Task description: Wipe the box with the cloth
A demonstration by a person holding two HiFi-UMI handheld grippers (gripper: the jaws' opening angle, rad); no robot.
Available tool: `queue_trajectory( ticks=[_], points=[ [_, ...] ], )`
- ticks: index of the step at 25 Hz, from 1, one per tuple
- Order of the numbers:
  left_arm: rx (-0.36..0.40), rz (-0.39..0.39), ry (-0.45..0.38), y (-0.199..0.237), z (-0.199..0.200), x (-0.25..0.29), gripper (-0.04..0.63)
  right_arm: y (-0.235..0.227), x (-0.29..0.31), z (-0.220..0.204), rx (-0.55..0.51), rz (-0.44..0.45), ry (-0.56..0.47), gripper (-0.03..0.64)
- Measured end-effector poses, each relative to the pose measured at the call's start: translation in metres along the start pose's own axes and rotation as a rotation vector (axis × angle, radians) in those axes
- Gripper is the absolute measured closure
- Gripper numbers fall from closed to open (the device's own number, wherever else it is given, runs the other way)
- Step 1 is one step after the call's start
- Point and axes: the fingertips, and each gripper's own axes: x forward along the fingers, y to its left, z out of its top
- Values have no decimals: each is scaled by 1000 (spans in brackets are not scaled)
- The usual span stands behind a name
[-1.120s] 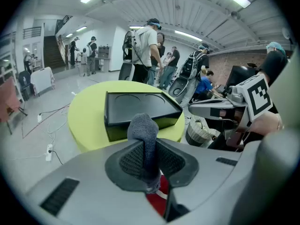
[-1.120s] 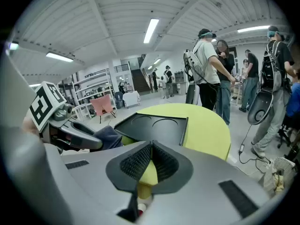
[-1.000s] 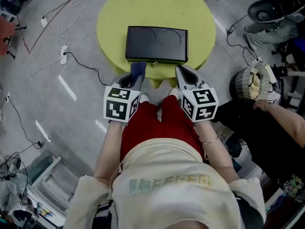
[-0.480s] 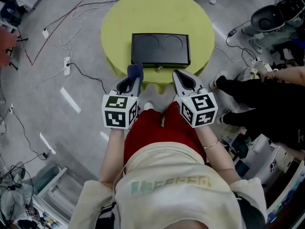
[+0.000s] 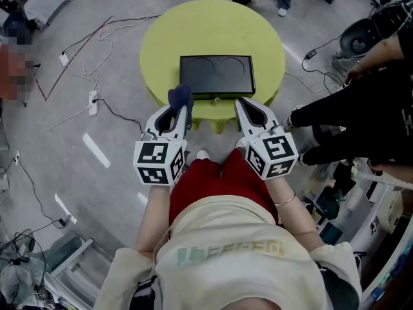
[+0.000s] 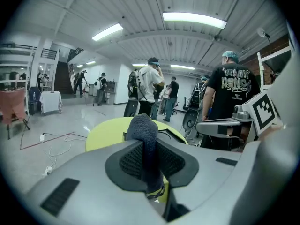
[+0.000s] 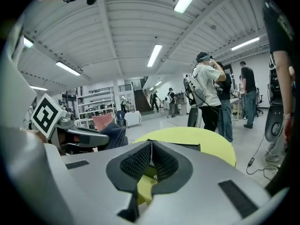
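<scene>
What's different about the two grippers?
The left gripper is shut on a blue cloth; the right gripper is shut on nothing. The left gripper is by the left front corner of the box, the right gripper by its right front corner. Both are grey, carry a marker cube and point at the box.

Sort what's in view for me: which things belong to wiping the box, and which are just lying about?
Job: cloth, shut in the left gripper; black box on the yellow table; right gripper, shut and empty.
Lying about: floor cables; white power strip.
</scene>
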Motion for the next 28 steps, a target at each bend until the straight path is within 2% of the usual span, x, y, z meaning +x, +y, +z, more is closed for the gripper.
queue_trajectory(
  ticks=[10,28],
  points=[
    [27,5,-147,-5,33,-18,531,2,-19,27,-51,-21,-108,580],
    [49,-6,-220,-3,56,-31,531,15,-27,42,-60,-23,-182,580]
  ],
)
